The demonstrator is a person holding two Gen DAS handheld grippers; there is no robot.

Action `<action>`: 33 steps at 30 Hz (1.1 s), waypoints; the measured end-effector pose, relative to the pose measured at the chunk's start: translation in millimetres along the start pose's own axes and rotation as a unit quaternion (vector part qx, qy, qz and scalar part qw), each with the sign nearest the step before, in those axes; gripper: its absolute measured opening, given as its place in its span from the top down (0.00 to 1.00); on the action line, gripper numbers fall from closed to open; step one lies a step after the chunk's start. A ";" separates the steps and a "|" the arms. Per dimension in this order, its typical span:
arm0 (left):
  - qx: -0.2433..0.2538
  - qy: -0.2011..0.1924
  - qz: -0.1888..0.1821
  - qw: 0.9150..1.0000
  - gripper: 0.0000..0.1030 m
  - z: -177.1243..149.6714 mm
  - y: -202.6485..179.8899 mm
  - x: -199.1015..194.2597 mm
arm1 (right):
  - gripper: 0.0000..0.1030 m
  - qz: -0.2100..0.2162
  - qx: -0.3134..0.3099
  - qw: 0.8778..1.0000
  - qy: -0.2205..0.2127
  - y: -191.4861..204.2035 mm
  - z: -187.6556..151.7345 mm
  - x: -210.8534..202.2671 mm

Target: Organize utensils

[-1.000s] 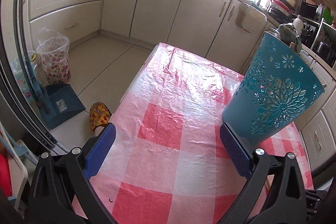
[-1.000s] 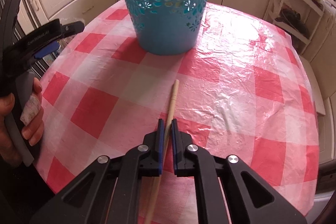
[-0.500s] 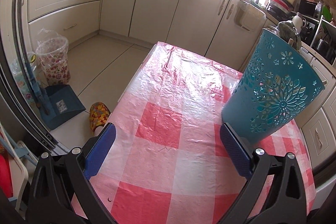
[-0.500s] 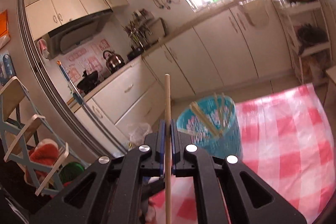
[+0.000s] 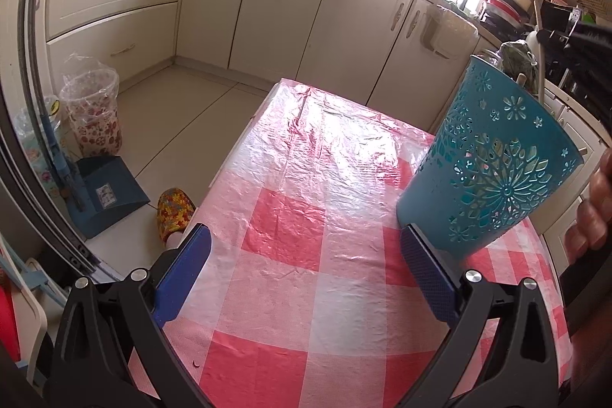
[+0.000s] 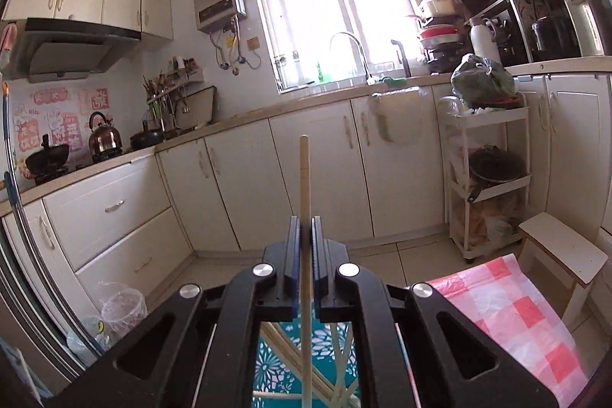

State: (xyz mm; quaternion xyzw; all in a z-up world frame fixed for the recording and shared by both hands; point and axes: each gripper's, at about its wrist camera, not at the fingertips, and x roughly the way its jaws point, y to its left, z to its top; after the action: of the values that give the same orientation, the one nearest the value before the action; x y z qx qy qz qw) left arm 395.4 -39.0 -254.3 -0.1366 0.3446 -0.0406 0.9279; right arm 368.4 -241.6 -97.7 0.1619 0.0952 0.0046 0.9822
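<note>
My right gripper is shut on a pale wooden chopstick and holds it upright, directly above the teal cut-out holder. The chopstick's lower end reaches down into the holder, where other chopsticks lean. In the left wrist view the teal holder stands at the right on the red-and-white checked tablecloth. My left gripper is open and empty, low over the near part of the table, its right finger beside the holder's base. The right hand shows at the right edge.
Cream kitchen cabinets run along the far wall. A floral bin, a blue dustpan and a patterned slipper lie on the floor left of the table. A white trolley and stool stand at the right.
My right gripper lifted the chopstick off the table, turned it upright and carried it over the holder. The left gripper stayed nearly still and open.
</note>
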 end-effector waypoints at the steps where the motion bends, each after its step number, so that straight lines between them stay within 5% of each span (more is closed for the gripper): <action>1: 0.000 0.000 0.000 1.000 0.08 0.1 0.0 0.1 | 0.94 0.002 -0.007 1.000 0.008 1.1 -5.0 1.7; 5: 0.000 0.001 0.001 1.000 0.08 0.2 0.6 0.2 | 0.92 0.013 -0.027 0.999 0.023 1.4 -18.7 -12.0; 10: 0.004 0.002 0.008 1.000 0.08 0.3 -1.5 1.3 | 0.58 0.007 -0.047 0.999 0.006 -9.1 -31.4 -64.0; 14: 0.012 -0.001 0.018 1.000 0.08 -0.2 -3.9 -0.1 | 0.52 -0.025 -0.078 0.996 0.019 -20.5 -59.1 -92.9; 20: 0.025 -0.002 0.035 0.999 0.08 -0.6 -10.3 -1.8 | 0.39 -0.057 -0.046 0.993 0.094 -49.2 -88.7 -95.5; 33: 0.033 -0.005 0.043 0.999 0.07 -0.3 -11.1 -4.0 | 0.26 -0.081 -0.044 0.988 0.127 -59.8 -109.5 -79.8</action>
State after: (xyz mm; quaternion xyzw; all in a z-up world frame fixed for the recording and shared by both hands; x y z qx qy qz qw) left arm 392.3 -49.0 -248.8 -0.0917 0.3442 -0.0116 0.9344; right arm 268.1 -266.8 -203.8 0.1081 0.2317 -0.0500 0.9655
